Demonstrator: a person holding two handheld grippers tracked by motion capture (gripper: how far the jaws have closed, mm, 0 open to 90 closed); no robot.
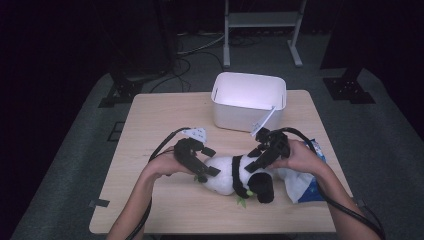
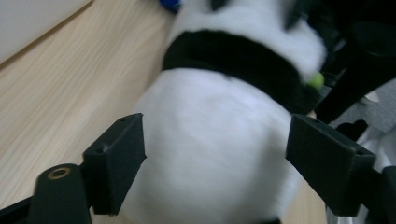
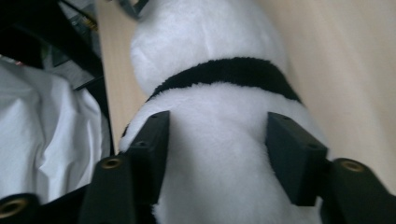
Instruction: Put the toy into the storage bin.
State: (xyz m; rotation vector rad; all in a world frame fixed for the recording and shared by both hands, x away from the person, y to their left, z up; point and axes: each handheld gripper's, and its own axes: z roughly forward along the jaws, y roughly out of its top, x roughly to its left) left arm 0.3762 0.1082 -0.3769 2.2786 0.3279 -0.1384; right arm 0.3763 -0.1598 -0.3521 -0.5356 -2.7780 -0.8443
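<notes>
- A plush panda [image 1: 240,177] is lying on its side across the near half of the wooden table [image 1: 150,200], long axis running left to right.
- The left gripper [image 1: 209,172] is straddling its white rump, jaws wide, pads not visibly pressing.
- The right gripper [image 1: 252,165] is angling down over the upper body, jaws parted either side of the fur.
- Beyond, a white bin [image 1: 248,102] is standing well apart; crumpled white packaging [image 1: 300,182] is lying just right.
</notes>
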